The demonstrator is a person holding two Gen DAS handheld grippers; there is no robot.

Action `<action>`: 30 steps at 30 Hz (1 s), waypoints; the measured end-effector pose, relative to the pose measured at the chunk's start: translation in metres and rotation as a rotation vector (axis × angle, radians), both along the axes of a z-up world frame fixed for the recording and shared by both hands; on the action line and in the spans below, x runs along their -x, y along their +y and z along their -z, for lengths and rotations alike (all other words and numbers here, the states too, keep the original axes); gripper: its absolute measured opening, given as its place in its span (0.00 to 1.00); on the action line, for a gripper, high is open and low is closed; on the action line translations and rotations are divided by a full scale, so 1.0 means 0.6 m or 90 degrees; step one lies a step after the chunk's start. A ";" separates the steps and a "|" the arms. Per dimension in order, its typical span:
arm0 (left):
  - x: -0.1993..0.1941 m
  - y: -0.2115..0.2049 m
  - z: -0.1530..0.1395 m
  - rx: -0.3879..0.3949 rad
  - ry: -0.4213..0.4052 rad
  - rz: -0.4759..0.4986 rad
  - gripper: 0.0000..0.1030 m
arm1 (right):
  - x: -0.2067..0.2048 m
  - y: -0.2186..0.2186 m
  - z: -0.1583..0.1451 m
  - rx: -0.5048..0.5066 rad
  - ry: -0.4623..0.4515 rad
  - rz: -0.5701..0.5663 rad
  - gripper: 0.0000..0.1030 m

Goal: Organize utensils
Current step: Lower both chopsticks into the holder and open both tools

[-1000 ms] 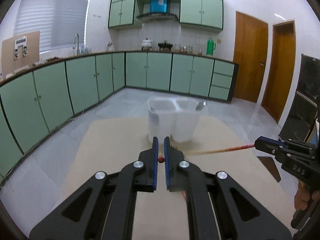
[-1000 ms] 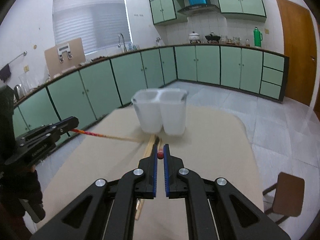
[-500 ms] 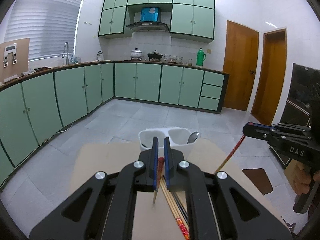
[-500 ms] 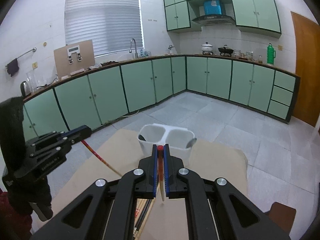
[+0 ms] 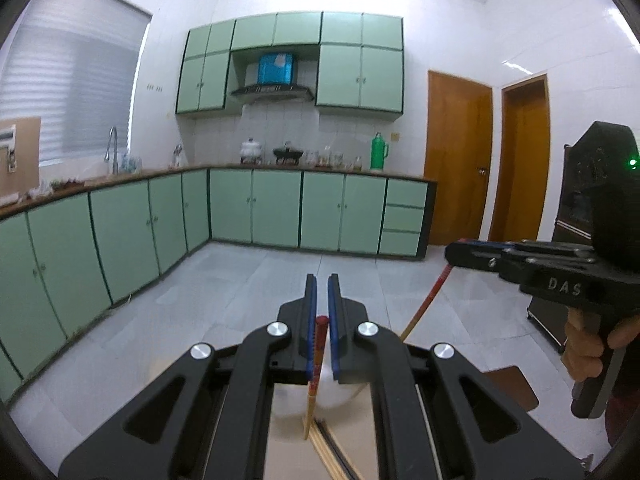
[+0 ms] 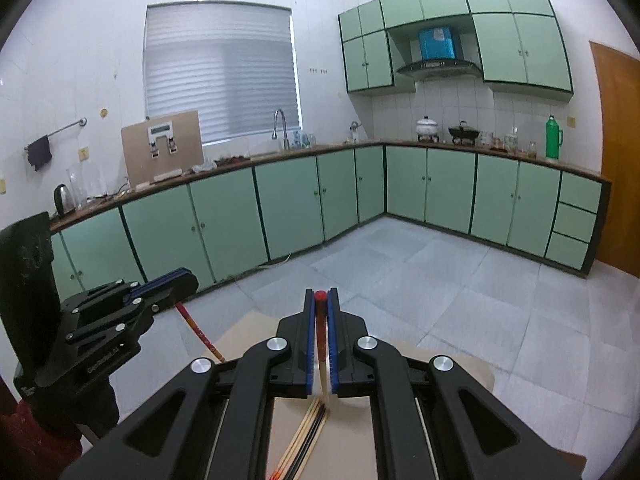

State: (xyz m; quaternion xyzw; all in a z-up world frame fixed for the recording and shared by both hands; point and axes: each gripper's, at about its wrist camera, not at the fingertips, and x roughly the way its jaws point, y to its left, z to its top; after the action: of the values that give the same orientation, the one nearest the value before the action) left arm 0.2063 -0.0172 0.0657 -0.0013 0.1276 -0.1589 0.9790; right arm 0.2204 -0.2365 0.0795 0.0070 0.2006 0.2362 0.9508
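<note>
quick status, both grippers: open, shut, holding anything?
Left gripper: shut on a red-topped chopstick, which hangs down.
Right gripper: shut on another red-topped chopstick, its tip pointing down.

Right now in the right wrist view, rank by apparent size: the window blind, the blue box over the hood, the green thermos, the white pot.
Largest to smallest:
1. window blind
2. blue box
3. green thermos
4. white pot
The thermos and the pot look close; the thermos is taller, the pot wider.
</note>
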 end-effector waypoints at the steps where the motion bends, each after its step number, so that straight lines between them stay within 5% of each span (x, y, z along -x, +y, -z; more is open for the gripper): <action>1: -0.010 -0.005 -0.011 0.001 -0.008 0.003 0.04 | -0.007 -0.001 -0.006 -0.003 -0.002 0.001 0.05; 9: -0.095 -0.040 -0.061 -0.003 -0.059 -0.001 0.04 | -0.084 0.000 -0.025 0.002 -0.008 0.034 0.05; 19: -0.194 -0.056 0.039 -0.010 0.006 -0.014 0.04 | -0.165 0.011 0.055 0.019 0.055 0.057 0.05; 30: -0.229 -0.035 0.111 -0.027 0.076 -0.021 0.05 | -0.179 0.031 0.120 0.054 0.093 0.054 0.06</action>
State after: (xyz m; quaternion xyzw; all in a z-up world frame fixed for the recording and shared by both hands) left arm 0.3435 -0.0382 -0.0009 0.0076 0.1887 -0.1396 0.9720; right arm 0.3280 -0.2181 0.0075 -0.0075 0.2783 0.1858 0.9423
